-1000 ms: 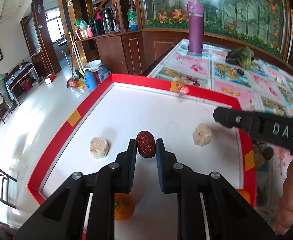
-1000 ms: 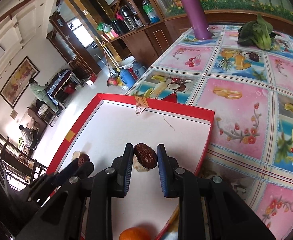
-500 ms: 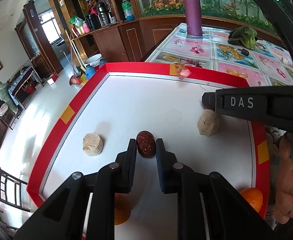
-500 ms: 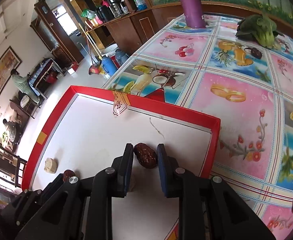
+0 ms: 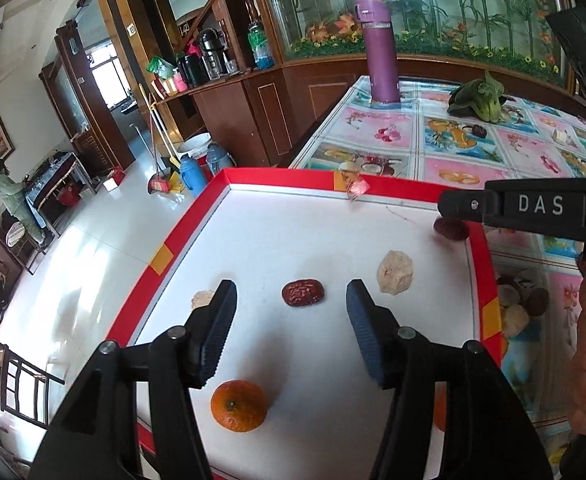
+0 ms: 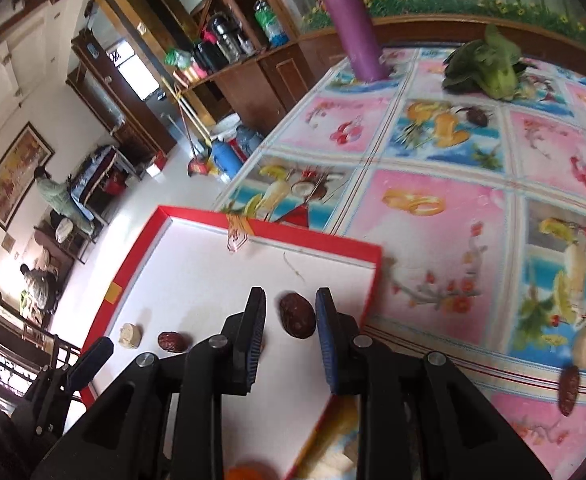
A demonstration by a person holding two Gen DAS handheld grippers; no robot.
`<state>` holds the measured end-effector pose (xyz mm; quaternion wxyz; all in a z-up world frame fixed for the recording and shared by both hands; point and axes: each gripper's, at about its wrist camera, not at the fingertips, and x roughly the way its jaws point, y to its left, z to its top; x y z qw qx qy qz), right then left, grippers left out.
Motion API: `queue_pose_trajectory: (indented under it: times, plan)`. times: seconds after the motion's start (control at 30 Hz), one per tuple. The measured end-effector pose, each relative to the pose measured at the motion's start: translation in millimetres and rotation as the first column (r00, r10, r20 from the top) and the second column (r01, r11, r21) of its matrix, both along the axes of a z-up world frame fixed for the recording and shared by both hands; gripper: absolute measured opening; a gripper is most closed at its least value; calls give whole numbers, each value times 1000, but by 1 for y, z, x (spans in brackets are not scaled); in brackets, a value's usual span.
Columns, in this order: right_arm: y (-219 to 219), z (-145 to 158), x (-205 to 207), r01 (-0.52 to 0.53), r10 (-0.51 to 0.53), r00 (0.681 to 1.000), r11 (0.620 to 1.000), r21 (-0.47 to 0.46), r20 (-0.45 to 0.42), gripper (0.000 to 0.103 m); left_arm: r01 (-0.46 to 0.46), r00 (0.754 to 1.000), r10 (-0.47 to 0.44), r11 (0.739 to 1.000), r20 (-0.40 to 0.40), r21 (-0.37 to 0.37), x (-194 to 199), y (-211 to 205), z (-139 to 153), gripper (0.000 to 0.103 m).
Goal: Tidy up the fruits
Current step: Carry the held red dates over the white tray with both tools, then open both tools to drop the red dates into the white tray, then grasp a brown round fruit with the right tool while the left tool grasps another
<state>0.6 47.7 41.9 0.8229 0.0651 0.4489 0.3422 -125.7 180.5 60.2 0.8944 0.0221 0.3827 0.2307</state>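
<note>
Red dates (image 5: 303, 293) between parted claws (image 5: 291, 308)

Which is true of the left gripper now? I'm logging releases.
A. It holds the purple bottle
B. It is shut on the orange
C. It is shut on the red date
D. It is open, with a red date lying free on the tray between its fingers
D: the left gripper stands wide open, and the red date lies on the white tray clear of both fingers.

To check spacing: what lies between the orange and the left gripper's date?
Only bare white tray floor separates the orange from the date, shown in the left wrist view.
</note>
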Motion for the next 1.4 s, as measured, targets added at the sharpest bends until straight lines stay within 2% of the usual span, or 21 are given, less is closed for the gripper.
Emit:
queue_pose_trajectory:
  times: [0.2,0.27,0.67,1.0,1.4]
  plan:
    - [-47,24,-12,73,-77,996,995,69,46,29,50,995,-52,998,79,30,-17,-27,38,72]
    - [-63,30,-17,99,-103,993,992,85,52,31,65,992,-69,997,102,36,-23,-36,49,73]
    - [-139,48,-41,202,-218,973,963,181,72,31,151,971,-168,983,171,109,-53,-86,94,80]
    - [-191,54,-54,277,-299,952,930,241,60,32,196,951,-227,968,210,158,-73,-115,118,81]
    - [-209,58,-63,296,-324,944,916,269,65,32,205,944,-243,962,223,180,-81,-127,123,81]
